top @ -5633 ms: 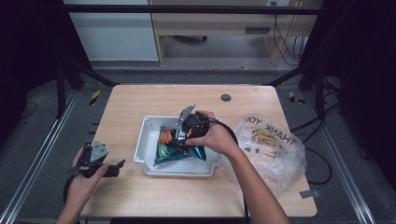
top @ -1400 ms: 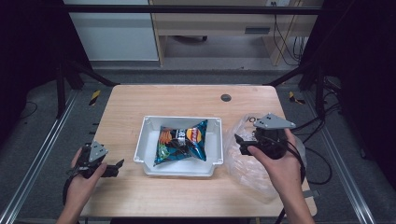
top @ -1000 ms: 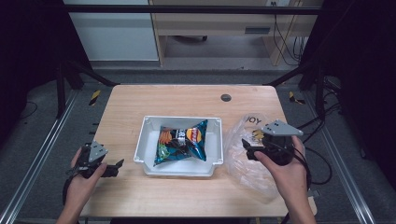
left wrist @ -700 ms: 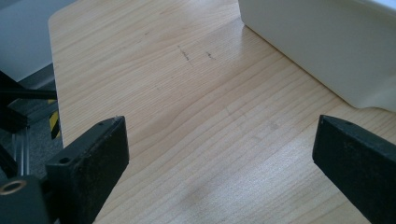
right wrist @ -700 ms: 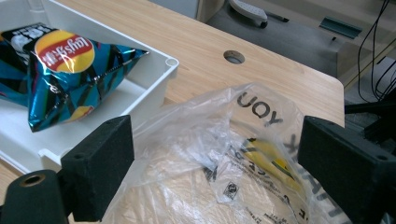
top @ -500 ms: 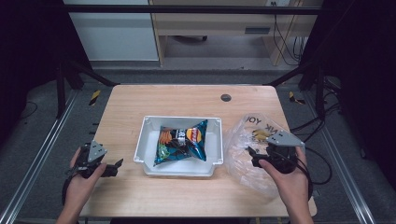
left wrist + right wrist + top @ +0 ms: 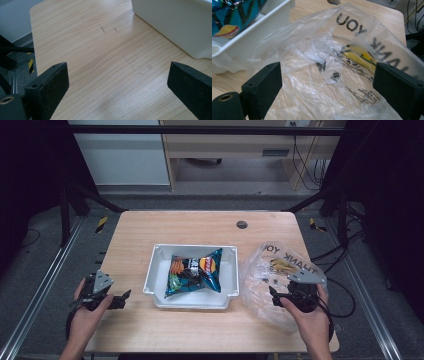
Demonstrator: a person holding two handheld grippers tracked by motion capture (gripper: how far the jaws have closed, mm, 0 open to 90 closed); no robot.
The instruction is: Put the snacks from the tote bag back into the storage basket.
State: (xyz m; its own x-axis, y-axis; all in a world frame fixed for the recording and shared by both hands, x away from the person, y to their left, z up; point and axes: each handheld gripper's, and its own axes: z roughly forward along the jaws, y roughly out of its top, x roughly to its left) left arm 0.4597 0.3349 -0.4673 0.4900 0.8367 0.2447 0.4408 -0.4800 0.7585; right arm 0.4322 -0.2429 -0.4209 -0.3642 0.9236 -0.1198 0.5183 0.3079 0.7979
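A white tray (image 7: pixel 150 281) stands mid-table and holds a blue and black chip bag (image 7: pixel 194 271). To its right lies a crumpled clear plastic bag (image 7: pixel 260 285) printed THANK YOU, with something yellow (image 7: pixel 281 265) inside. My right gripper (image 7: pixel 275 296) hovers low over that bag's near side, pointing left. Its jaws have just been opening and stand wide; in the right gripper view the plastic bag (image 7: pixel 324 57) lies between and beyond them, unpressed. The tray (image 7: pixel 262 25) and chip bag (image 7: pixel 234 12) sit at the upper left there. My left gripper (image 7: pixel 122 299) rests open near the front left, its jaws (image 7: pixel 117 75) over bare wood beside the tray wall (image 7: pixel 175 22).
A dark round hole (image 7: pixel 242 224) marks the table's far side. Cables (image 7: pixel 340 270) trail off the right edge. Metal rails run along both sides of the table, and cabinets stand beyond its far edge.
My right gripper has left the tray, crossed to the plastic bag and sunk towards it near the front right. The left gripper has stayed put.
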